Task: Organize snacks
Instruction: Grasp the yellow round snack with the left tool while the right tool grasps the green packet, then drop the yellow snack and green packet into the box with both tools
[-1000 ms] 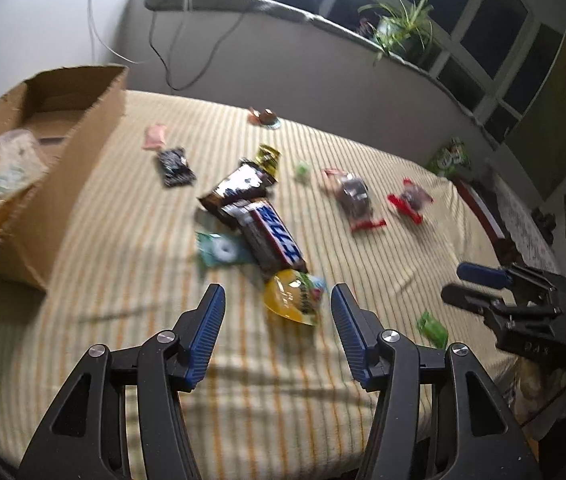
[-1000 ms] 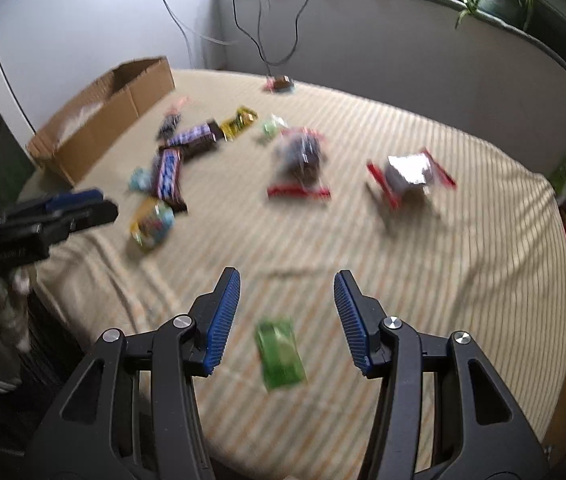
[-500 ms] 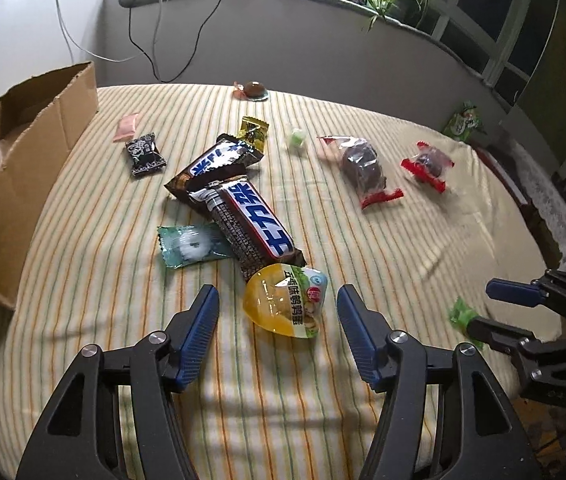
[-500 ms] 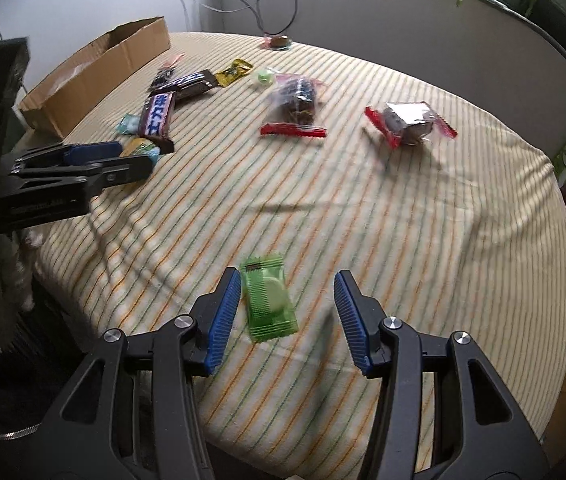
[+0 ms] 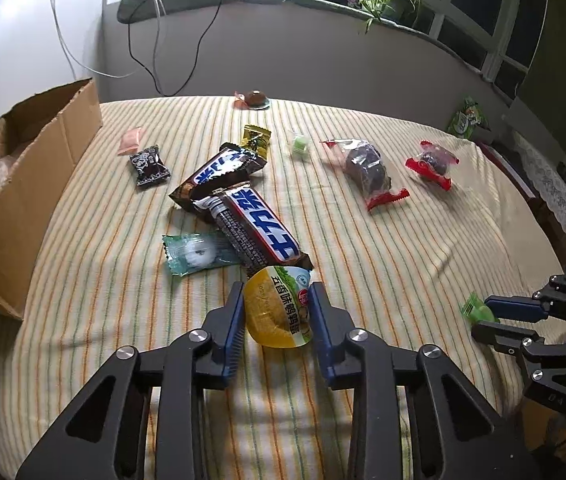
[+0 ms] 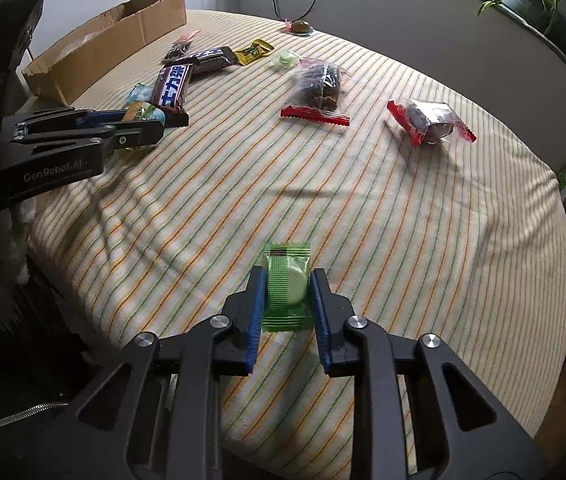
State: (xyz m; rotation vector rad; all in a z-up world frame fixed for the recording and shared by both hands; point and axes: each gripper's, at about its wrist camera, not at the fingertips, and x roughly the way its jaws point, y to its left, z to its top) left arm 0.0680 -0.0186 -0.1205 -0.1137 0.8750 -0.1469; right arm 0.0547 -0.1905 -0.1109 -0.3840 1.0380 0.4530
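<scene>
My left gripper (image 5: 277, 300) is shut on a yellow jelly cup (image 5: 277, 312) lying on the striped tablecloth (image 5: 363, 280). My right gripper (image 6: 286, 286) is shut on a green wrapped candy (image 6: 286, 286) near the table's front edge; it also shows in the left wrist view (image 5: 477, 310). Two Snickers bars (image 5: 259, 228) lie just beyond the jelly cup, with a teal mint packet (image 5: 197, 254) beside them. The left gripper shows from the side in the right wrist view (image 6: 139, 126).
An open cardboard box (image 5: 23, 184) stands at the left edge. Two red-ended clear packs (image 5: 367, 172) (image 5: 433, 162), a small green sweet (image 5: 300, 144), a gold wrapper (image 5: 257, 140), a black candy (image 5: 149, 164) and a pink packet (image 5: 131, 140) lie farther back. A wall is behind.
Both grippers moved forward and down onto their items and closed: the left around the jelly cup, the right around the green candy. Both were open before.
</scene>
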